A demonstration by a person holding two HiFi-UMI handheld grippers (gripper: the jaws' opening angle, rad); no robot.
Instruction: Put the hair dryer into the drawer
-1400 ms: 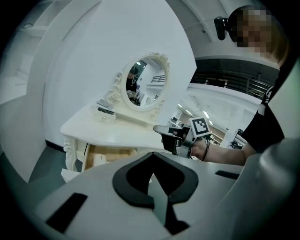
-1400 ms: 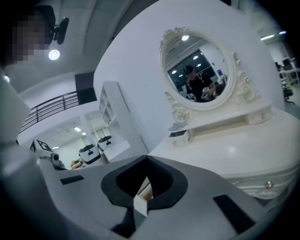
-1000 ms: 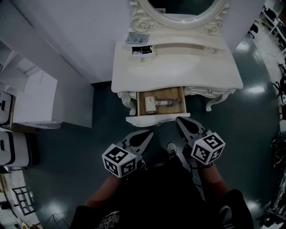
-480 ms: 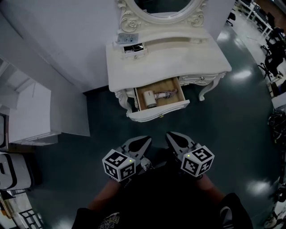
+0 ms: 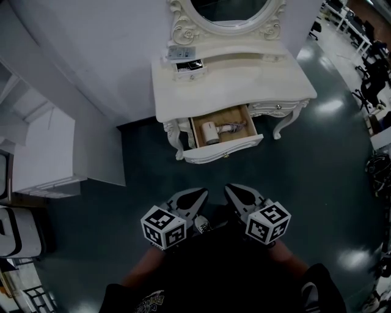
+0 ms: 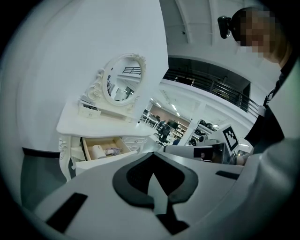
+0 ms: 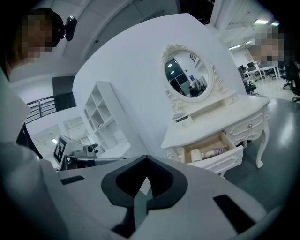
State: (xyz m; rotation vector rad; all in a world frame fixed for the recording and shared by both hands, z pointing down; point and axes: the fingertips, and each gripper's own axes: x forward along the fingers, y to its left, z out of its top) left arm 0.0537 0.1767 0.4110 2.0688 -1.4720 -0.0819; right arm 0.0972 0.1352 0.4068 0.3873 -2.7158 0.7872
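Note:
The white hair dryer (image 5: 215, 129) lies with its cord inside the open wooden drawer (image 5: 223, 151) of the white dressing table (image 5: 244, 79). It also shows in the left gripper view, hair dryer (image 6: 102, 151), and in the right gripper view, hair dryer (image 7: 205, 153). Both grippers hang over the dark floor, well short of the drawer front and close to my body. My left gripper (image 5: 198, 195) is shut with nothing in it, its tips meeting (image 6: 153, 154). My right gripper (image 5: 233, 191) is likewise shut and empty (image 7: 146, 157).
An oval mirror (image 5: 230, 11) stands at the back of the table, with a small white box (image 5: 186, 65) on the tabletop at its left. A white shelf unit (image 5: 36, 153) stands to the left. Dark glossy floor (image 5: 317, 171) lies to the right.
Both grippers have drawn back from the drawer front toward my body. The drawer stays open with the hair dryer inside.

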